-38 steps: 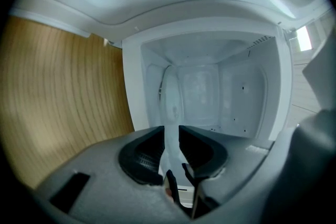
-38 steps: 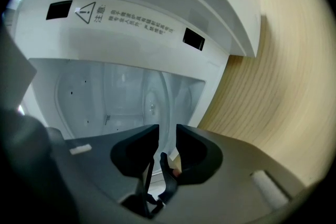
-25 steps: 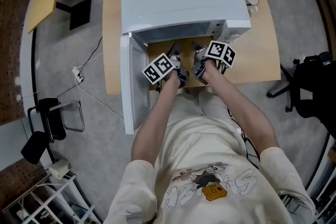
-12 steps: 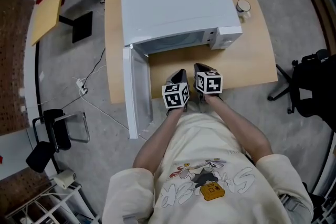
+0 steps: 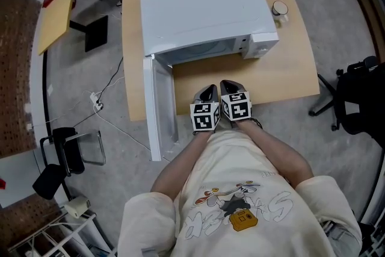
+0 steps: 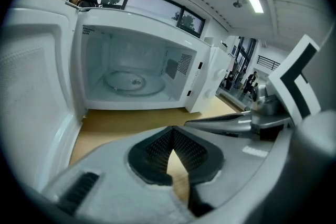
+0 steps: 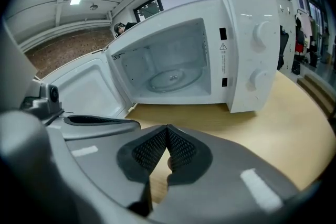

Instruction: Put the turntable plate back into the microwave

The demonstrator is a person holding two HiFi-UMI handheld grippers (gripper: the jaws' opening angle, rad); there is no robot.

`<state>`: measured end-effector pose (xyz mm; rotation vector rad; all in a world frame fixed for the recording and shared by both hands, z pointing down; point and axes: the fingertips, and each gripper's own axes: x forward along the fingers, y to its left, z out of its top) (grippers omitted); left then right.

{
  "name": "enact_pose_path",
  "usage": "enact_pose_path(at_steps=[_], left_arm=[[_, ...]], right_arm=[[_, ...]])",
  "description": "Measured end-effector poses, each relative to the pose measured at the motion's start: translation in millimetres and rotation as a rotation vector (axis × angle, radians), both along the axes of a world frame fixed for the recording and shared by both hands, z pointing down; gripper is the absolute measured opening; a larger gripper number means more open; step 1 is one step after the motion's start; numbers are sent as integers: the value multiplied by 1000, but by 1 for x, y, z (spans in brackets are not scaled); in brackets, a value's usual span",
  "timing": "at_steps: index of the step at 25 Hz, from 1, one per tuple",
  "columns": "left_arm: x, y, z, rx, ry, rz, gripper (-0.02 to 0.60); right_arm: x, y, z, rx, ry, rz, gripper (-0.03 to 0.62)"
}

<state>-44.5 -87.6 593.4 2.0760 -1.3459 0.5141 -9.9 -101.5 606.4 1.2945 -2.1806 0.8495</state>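
Observation:
The clear glass turntable plate [image 6: 127, 82] [image 7: 172, 79] lies flat on the floor inside the white microwave [image 5: 198, 9] [image 6: 142, 68] [image 7: 210, 55]. The microwave door [image 5: 157, 106] [image 6: 31, 97] [image 7: 86, 86] stands swung open at the left. Both grippers are out of the oven, side by side at the table's near edge. My left gripper [image 5: 206, 104] [image 6: 171, 129] is shut with nothing between its pads. My right gripper [image 5: 231, 96] [image 7: 167, 131] is shut and empty too.
The wooden table [image 5: 283, 63] carries the microwave, with a small cup [image 5: 279, 8] beside it at the right. Office chairs [image 5: 355, 99] stand right of the table. A black stool [image 5: 57, 147] and cables lie on the floor at the left.
Both grippers have let go of the plate and drawn back out of the microwave to the table's near edge. The plate now lies flat inside; both grippers are shut and empty.

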Motion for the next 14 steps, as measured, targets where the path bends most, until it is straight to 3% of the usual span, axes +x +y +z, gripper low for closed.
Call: enact_pose_path(at_steps=[14], left_arm=[[-3,-5,-14,55,5,-11,2]], right_arm=[[4,-6,-13,33,-26,30,6]])
